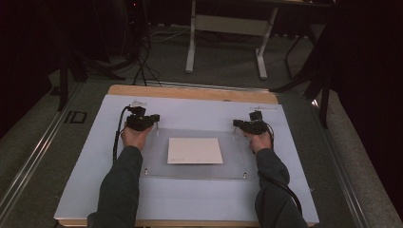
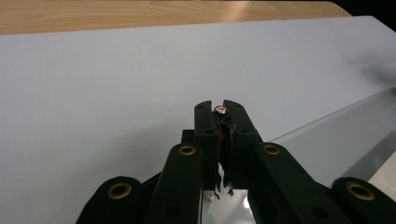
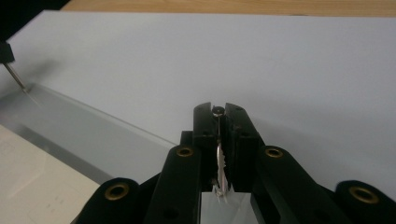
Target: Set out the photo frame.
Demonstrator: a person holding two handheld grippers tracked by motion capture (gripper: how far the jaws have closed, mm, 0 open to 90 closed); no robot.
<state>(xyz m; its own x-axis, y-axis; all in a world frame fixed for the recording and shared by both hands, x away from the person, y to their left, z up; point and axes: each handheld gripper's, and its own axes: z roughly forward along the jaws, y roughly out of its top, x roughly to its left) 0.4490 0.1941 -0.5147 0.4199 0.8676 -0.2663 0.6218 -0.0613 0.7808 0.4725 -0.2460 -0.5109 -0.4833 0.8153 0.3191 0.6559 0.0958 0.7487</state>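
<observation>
High view: you're pinching a far-corner screw (image 2: 219, 110) in each of the left gripper (image 1: 151, 119) and right gripper (image 1: 239, 124), jaws pressed together, on the clear plate (image 1: 157, 156) mid-table over the paper (image 1: 195, 150). Probably the lifting step; next, raise both evenly.

Large pale letters "ID" stand on the floor (image 1: 76, 117) left of the counter (image 1: 190, 92); nothing else is legible.

A wooden counter (image 1: 190, 91) carries a large pale blue sheet (image 1: 190, 114) that covers nearly all of its top. Beyond its far edge, on the grey carpeted floor (image 1: 228, 61), stands a white desk frame (image 1: 228, 26), with black cables (image 1: 142, 66) trailing to its left.
</observation>
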